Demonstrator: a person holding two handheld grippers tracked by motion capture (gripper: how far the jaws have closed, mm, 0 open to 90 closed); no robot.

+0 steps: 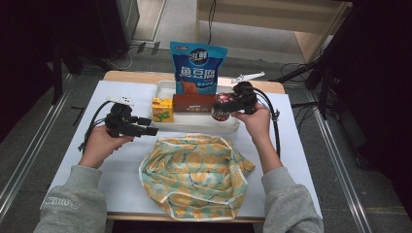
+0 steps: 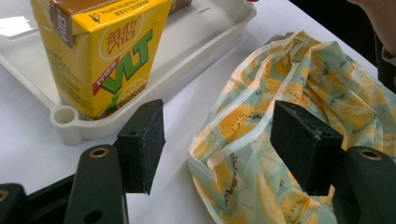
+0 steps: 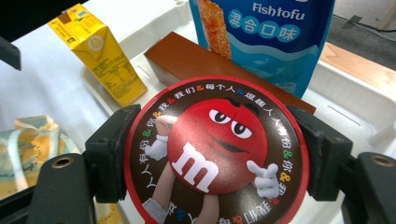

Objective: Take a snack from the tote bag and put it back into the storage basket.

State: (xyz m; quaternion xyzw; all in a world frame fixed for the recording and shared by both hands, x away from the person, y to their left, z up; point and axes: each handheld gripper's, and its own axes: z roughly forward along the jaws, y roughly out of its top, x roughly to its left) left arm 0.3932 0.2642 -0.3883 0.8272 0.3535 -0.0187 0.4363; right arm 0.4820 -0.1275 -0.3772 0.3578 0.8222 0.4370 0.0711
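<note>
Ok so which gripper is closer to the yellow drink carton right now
Left. The left gripper sits open just beside the yellow drink carton at the tray's near-left corner. The right gripper is across the tray, shut on the round candy tub.

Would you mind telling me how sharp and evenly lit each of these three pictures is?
High view: soft, bright table, dark side edges. Left gripper view: the juice carton and bag are sharp, with glare on the tray. Right gripper view: the round candy tub is crisp, and the pouch behind reads clearly.
</note>
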